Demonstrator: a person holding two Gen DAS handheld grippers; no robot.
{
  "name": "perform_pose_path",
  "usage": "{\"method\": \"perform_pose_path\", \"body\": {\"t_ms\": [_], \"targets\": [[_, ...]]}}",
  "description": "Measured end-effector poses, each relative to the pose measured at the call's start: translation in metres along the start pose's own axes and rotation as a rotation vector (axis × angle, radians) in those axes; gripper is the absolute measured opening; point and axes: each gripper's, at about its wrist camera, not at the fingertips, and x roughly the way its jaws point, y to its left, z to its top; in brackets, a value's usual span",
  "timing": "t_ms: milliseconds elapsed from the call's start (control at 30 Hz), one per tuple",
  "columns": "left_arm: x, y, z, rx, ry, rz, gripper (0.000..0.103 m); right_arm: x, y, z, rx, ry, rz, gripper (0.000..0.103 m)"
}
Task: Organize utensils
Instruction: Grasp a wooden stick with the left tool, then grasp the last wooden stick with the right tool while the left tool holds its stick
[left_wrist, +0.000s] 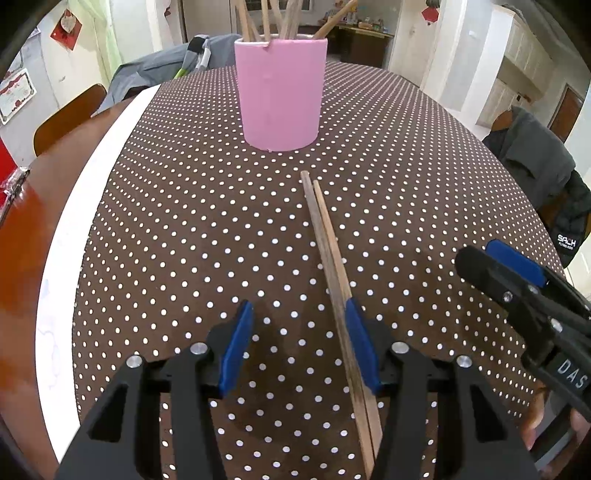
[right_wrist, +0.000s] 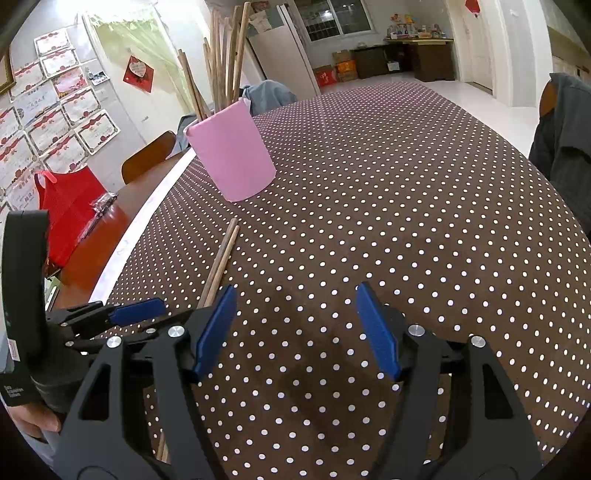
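Pickup step: left gripper open astride 2 chopsticks mid-desk; right gripper open, empty. Next: clamp, lift into pink cup.

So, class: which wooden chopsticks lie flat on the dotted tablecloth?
The pair of wooden chopsticks before the pink cup; the others stand upright inside it.

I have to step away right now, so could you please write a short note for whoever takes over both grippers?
Left gripper: open, low over the dotted tablecloth, the two loose chopsticks lying between its jaws beside the right pad, not gripped.
Right gripper: open, empty, hovering beside them.
Pink holder: upright further along the table, several chopsticks already standing in it.
Left to do: close on the loose pair, lift it, drop it into the holder.
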Motion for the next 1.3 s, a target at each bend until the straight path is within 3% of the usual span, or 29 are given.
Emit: {"method": "perform_pose_path", "body": {"t_ms": [200,467,667,733,800,900,1167,1300], "targets": [[0.003,0.003,0.004,-0.013,0.004,0.005,0.052,0.003,-0.001,0.001,-0.003,0.006,0.002,0.068],[0.014,-0.005,0.021,0.005,0.040,0.101,0.056,0.005,-0.002,0.001,0.000,0.011,0.002,0.068],[0.028,0.000,0.041,-0.025,0.062,0.069,0.055,0.006,-0.003,0.002,0.002,0.018,-0.001,0.068],[0.027,0.000,0.042,-0.019,0.052,0.062,0.039,0.006,-0.004,0.003,0.003,0.021,-0.005,0.068],[0.025,-0.002,0.040,-0.002,0.047,0.052,0.011,0.006,-0.003,0.004,0.001,0.029,-0.006,0.068],[0.019,0.002,0.030,-0.021,0.040,0.030,0.006,0.008,0.002,0.005,-0.012,0.047,-0.010,0.068],[0.002,0.038,0.002,-0.136,-0.004,-0.021,0.006,0.018,0.036,0.003,-0.073,0.119,-0.010,0.068],[-0.009,0.054,-0.005,-0.181,-0.033,-0.027,0.006,0.029,0.062,0.002,-0.132,0.210,0.003,0.068]]}}
